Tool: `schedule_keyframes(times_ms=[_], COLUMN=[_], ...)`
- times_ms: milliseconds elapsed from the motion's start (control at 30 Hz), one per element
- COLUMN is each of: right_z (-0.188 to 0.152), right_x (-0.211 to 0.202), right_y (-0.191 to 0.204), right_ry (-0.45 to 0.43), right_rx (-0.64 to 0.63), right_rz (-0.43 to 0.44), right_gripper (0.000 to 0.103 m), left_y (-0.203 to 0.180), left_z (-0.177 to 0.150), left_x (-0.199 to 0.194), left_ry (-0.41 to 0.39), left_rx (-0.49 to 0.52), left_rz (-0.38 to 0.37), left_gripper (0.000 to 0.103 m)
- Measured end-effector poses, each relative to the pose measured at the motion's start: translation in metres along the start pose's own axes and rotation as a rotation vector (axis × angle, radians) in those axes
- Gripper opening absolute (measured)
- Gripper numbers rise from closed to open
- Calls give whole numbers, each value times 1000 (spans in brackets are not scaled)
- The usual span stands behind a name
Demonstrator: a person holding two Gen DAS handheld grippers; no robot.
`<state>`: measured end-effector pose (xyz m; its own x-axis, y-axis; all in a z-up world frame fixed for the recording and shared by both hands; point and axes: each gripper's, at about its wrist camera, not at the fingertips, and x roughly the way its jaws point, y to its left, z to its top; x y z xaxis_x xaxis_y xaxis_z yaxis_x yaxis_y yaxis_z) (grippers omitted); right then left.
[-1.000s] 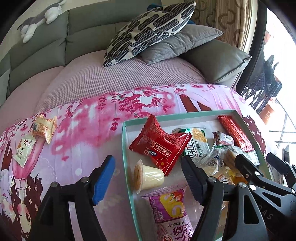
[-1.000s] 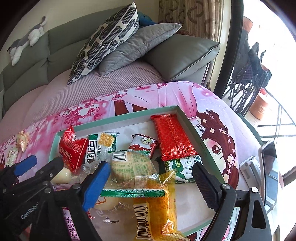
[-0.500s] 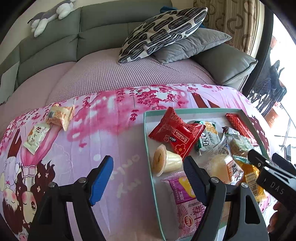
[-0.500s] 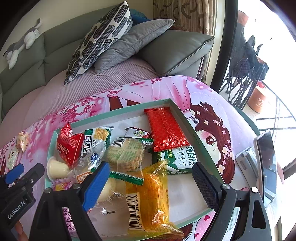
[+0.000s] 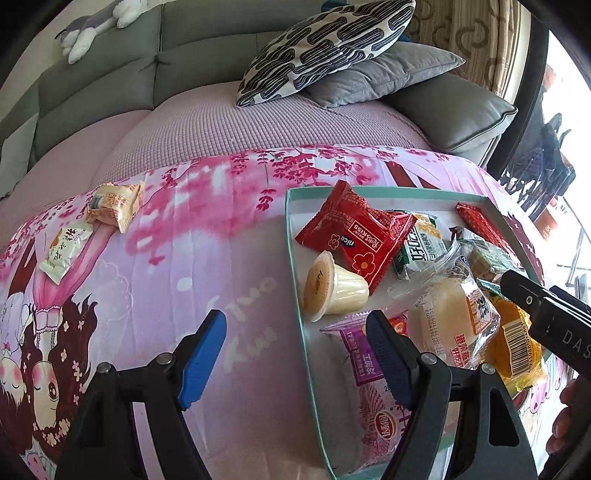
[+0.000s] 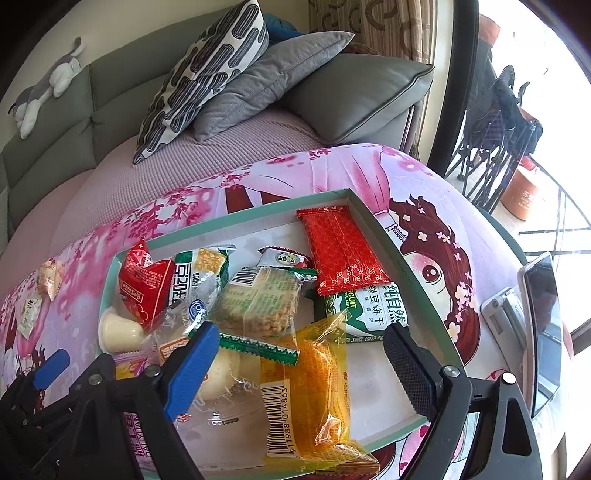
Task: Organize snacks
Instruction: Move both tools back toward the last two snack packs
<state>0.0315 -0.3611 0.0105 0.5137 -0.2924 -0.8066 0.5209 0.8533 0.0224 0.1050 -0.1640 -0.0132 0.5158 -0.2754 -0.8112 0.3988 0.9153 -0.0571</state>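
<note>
A teal-rimmed tray (image 5: 291, 236) (image 6: 236, 226) lies on the pink cartoon cloth and holds several snacks: a red pack (image 5: 354, 232), a jelly cup (image 5: 334, 288), a purple pack (image 5: 369, 398), a bun in clear wrap (image 5: 450, 321), an orange-yellow pack (image 6: 314, 384) and a red flat pack (image 6: 341, 251). Two loose packets, an orange one (image 5: 114, 205) and a pale one (image 5: 64, 249), lie on the cloth far left. My left gripper (image 5: 295, 350) stands open astride the tray's left rim, holding nothing. My right gripper (image 6: 299, 354) hangs open above the orange-yellow pack.
A grey sofa with a patterned cushion (image 5: 325, 48) and a grey cushion (image 6: 269, 77) stands behind the table. A plush toy (image 5: 99, 26) lies on the sofa back. A phone on a stand (image 6: 539, 317) sits at the table's right edge. Folded chairs stand outside the window.
My left gripper has slid left, from over the tray's snacks to straddling its left rim, and the loose packets have come nearer in its view. The right gripper has stayed put.
</note>
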Motion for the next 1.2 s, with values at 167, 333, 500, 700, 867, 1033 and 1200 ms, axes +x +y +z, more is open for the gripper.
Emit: schedule_keyframes(times_ms=[167, 333, 500, 700, 867, 1033, 1200], right_z=[0, -1, -1, -2, -2, -3, -3], right_x=[0, -1, -3, -5, -7, -6, -11], right_y=[-3, -4, -6, -5, 0, 9, 17], right_ry=[-7, -19, -29, -51, -50, -36, -44], right_rx=[9, 13, 27, 24, 14, -18, -33], right_rz=[3, 2, 8, 21, 53, 53, 52], right_gripper=[103, 103, 103, 103, 103, 103, 103], left_y=[4, 13, 17, 12, 14, 23, 32], left_z=[1, 2, 1, 0, -1, -2, -3], left_x=[-4, -5, -6, 0, 2, -1, -5], left_ry=[-42, -94, -134, -114, -90, -74, -58], left_rx=[-20, -52, -72, -69, -65, -73, -75], left_rz=[8, 36, 24, -33, 2, 82, 124], left_gripper=[85, 95, 103, 103, 103, 103, 103])
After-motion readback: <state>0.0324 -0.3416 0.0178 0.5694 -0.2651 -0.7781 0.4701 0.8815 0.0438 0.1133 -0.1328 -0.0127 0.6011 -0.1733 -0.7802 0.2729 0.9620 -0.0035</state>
